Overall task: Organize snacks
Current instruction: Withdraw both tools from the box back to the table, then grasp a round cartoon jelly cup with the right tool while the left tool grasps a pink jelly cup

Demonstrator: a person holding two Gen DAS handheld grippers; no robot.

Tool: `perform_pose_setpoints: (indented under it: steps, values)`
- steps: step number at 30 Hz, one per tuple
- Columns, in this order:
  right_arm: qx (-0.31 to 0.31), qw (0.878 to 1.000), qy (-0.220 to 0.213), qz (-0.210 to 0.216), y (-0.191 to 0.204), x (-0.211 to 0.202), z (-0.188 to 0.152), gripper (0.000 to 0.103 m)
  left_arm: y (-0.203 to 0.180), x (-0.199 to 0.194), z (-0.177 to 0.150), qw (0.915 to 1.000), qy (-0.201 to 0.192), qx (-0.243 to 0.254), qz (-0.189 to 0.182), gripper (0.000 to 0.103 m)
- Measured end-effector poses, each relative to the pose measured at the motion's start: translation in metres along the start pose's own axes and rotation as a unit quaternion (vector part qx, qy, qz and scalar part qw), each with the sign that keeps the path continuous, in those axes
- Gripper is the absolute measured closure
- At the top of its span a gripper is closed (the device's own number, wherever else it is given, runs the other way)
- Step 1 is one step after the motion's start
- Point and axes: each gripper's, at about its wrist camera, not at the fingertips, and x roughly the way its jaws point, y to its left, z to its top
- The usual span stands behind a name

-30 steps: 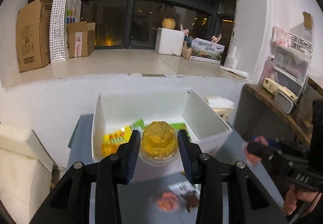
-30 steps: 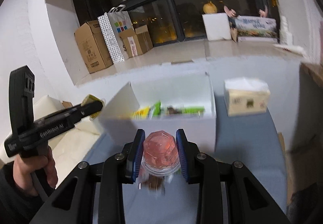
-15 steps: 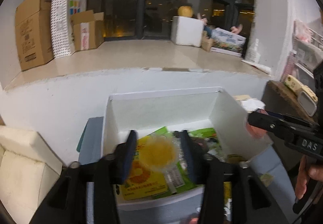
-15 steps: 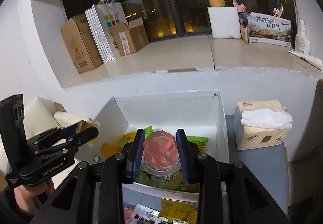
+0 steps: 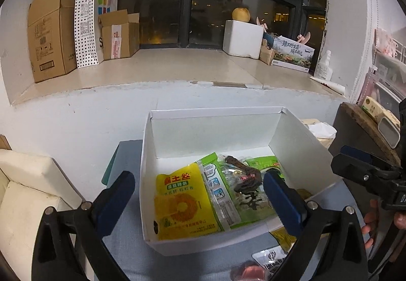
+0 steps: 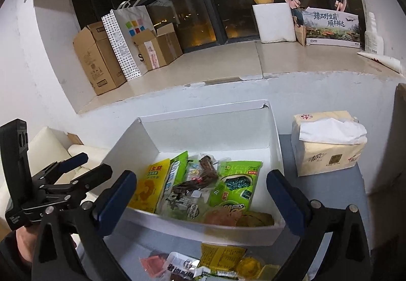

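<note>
Both tools — left tool (image 5: pixel 198 201) and right tool (image 6: pixel 200 199) — hang spread and empty over the white box (image 6: pixel 203 230) of snacks, so next comes reaching down for the loose packets (image 6: pixel 218 259) on the worktop beneath them.

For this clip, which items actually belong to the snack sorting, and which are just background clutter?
Job:
white box
yellow packet and green packets inside it
loose snacks on the table in front of it
left gripper and right gripper, jaws wide open and empty

Lying about:
tissue pack
cardboard boxes
dotted bag
foam box
</note>
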Motion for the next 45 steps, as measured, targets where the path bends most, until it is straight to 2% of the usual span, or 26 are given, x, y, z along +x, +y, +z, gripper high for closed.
perform_pose_setpoints:
  steps: [4,9,14,17,19,22,24,27,28,31,32,35,38,41,43,45]
  values:
    - [0.013,0.999,-0.021,0.032,0.001,-0.034,-0.013,0.000,-0.009,-0.034,-0.014,0.9996,-0.016,-0.013,-0.018,0.000]
    - [0.024,0.998,-0.032,0.055,-0.004,-0.084,-0.044,0.000,-0.029,-0.086,-0.051,0.9990,-0.029,-0.019,-0.028,0.000]
    - [0.039,0.997,-0.040,0.049,-0.007,-0.123,-0.080,0.000,-0.050,-0.130,-0.095,0.9975,-0.036,-0.048,-0.038,0.000]
    - [0.066,0.996,-0.049,0.046,-0.013,-0.148,-0.102,0.000,-0.063,-0.155,-0.124,0.9946,-0.032,-0.078,-0.061,0.000]
    - [0.102,0.991,-0.056,0.070,-0.019,-0.163,-0.116,0.000,-0.069,-0.166,-0.138,0.9944,-0.033,-0.081,-0.059,0.000]
    - [0.159,0.983,-0.064,0.068,-0.026,-0.181,-0.127,0.000,-0.076,-0.177,-0.155,0.9946,-0.027,-0.080,-0.061,0.000]
    - [0.187,0.977,-0.080,0.060,-0.030,-0.189,-0.131,0.000,-0.079,-0.177,-0.157,0.9926,-0.024,-0.090,-0.077,0.000]
    - [0.201,0.975,-0.092,0.033,-0.031,-0.194,-0.134,0.000,-0.095,-0.178,-0.159,0.9952,-0.030,-0.075,-0.055,0.000]
    - [0.198,0.976,-0.088,0.024,-0.031,-0.195,-0.134,0.000,-0.100,-0.180,-0.161,0.9963,-0.028,-0.067,-0.048,0.000]
    - [0.165,0.983,-0.069,0.040,-0.028,-0.204,-0.140,0.000,-0.107,-0.194,-0.170,0.9963,-0.025,-0.051,-0.064,0.000]
    - [0.150,0.986,-0.068,0.033,-0.027,-0.207,-0.144,0.000,-0.110,-0.199,-0.173,0.9972,-0.026,-0.036,-0.060,0.000]
    - [0.087,0.993,-0.074,-0.026,-0.023,-0.209,-0.154,0.000,-0.111,-0.210,-0.183,0.9985,-0.032,-0.016,-0.040,0.000]
    - [0.043,0.995,-0.040,-0.075,-0.023,-0.190,-0.163,0.000,-0.103,-0.209,-0.187,0.9989,-0.027,-0.023,-0.031,0.000]
    - [0.003,0.994,-0.027,-0.107,-0.027,-0.170,-0.170,0.000,-0.092,-0.203,-0.191,0.9989,-0.020,-0.036,-0.022,0.000]
    - [-0.019,0.992,-0.001,-0.125,-0.034,-0.149,-0.170,0.000,-0.086,-0.197,-0.193,0.9988,-0.013,-0.043,-0.020,0.000]
    - [-0.033,0.991,0.038,-0.123,-0.047,-0.122,-0.169,0.000,-0.082,-0.190,-0.194,0.9988,-0.007,-0.047,-0.016,0.000]
